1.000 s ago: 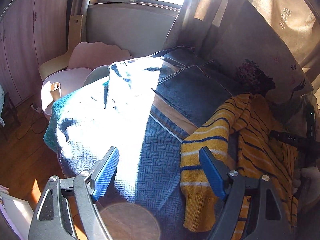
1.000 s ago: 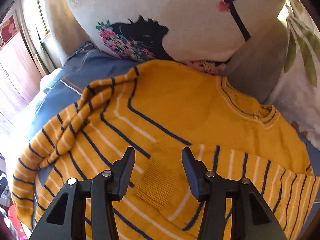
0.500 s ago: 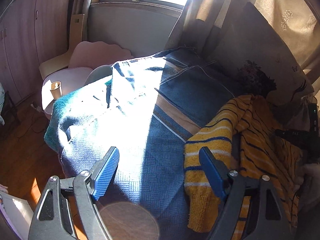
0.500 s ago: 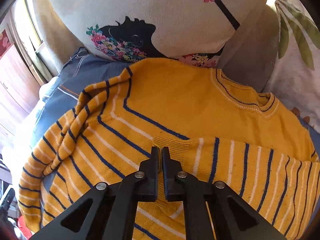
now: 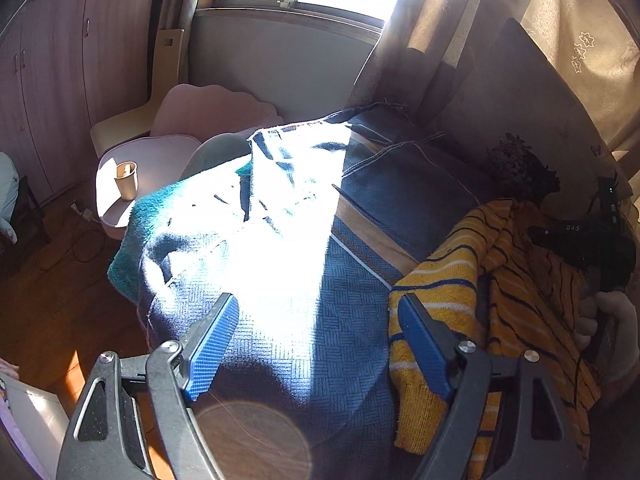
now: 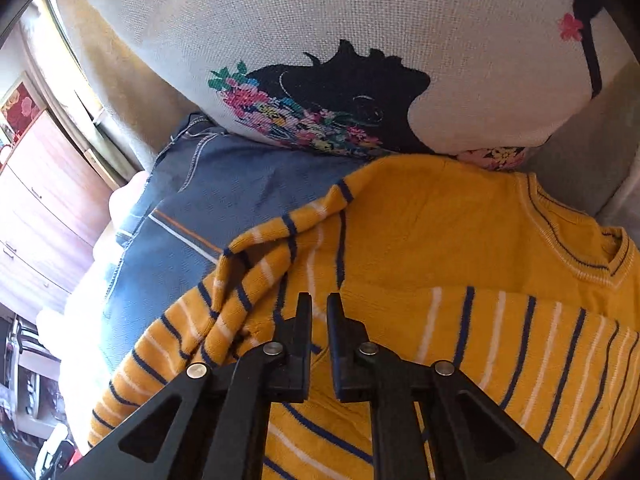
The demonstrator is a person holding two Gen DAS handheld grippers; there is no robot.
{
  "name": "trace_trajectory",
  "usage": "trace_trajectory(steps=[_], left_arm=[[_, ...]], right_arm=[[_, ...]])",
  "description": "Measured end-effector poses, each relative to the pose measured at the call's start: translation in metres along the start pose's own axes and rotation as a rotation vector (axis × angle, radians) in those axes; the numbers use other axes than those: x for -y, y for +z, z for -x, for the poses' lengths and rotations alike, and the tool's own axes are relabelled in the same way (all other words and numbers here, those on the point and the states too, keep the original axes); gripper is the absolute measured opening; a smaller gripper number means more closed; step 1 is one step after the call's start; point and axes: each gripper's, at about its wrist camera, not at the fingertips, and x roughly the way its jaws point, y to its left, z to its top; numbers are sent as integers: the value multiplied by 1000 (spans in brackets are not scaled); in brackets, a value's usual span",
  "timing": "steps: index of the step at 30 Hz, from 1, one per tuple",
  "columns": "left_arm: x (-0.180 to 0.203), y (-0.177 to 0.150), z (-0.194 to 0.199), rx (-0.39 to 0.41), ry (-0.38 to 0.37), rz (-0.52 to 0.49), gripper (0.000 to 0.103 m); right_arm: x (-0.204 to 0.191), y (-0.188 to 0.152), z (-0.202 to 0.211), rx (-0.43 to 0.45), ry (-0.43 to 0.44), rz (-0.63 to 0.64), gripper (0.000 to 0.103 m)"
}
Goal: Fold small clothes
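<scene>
Sunlit and rumpled, the blue woven bedcover [image 5: 320,332] is your working surface. Your left gripper [image 5: 316,344] hangs over it with jaws wide and empty. Just right of the bedcover's bright patch lies the yellow striped sweater [image 6: 420,220], its collar toward the printed pillow [image 6: 360,40]. Expect a light, soft, stretchy knit that sags and bunches; take it at a ribbed cuff or hem. Your right gripper [image 6: 319,312] is parting its narrow jaws above the sleeve, apparently empty.
</scene>
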Motion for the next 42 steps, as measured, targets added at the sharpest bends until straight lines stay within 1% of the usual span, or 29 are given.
trace_trajectory(steps=[1,2,3,7,8,10,12,16,17,21,24,26,28,29,30,31,35,39,42], left_arm=[[-4,2,-2,-2,9,9,81],[-8,3,-5,-6,15,20,81],[-11,3,-8,-12,18,33,81],[-18,5,-11,-22,11,69,81],[-18,5,-10,-19,9,70,81],[-16,5,-5,-9,5,66,81],[-17,5,1,5,5,62,81],[-22,7,11,32,8,70,81],[-22,6,12,37,8,71,81],[-21,5,13,35,-9,74,81],[-18,3,16,34,-26,67,81],[-17,4,20,41,-31,61,81],[-17,4,24,52,-30,62,81],[-18,4,26,56,-32,65,81],[-18,4,27,57,-36,70,81],[-17,3,28,57,-39,72,81],[-15,3,35,62,-42,59,81],[-13,4,42,79,-24,37,81],[-8,2,36,62,-32,27,81]], right_arm=[[-6,-6,3,-6,38,13,27],[-15,-15,8,-17,79,31,38],[-27,-27,14,-38,129,60,43],[-77,-72,17,-147,301,157,45],[-90,-82,14,-174,331,179,47],[-114,-97,6,-216,364,223,48],[-134,-111,-3,-257,357,270,48],[-157,-130,-13,-278,258,358,48],[-160,-132,-11,-260,244,374,48],[-181,-140,-15,-242,206,396,50],[-191,-148,-12,-197,162,426,50],[-187,-153,-12,-187,174,408,50],[-183,-153,-10,-183,211,367,49],[-181,-152,-11,-189,248,351,40],[-178,-152,-13,-214,288,320,15],[-175,-152,-15,-233,309,286,7],[-170,-147,0,-209,354,230,7],[-149,-127,48,-94,361,223,6],[-128,-114,82,-14,336,211,6]])
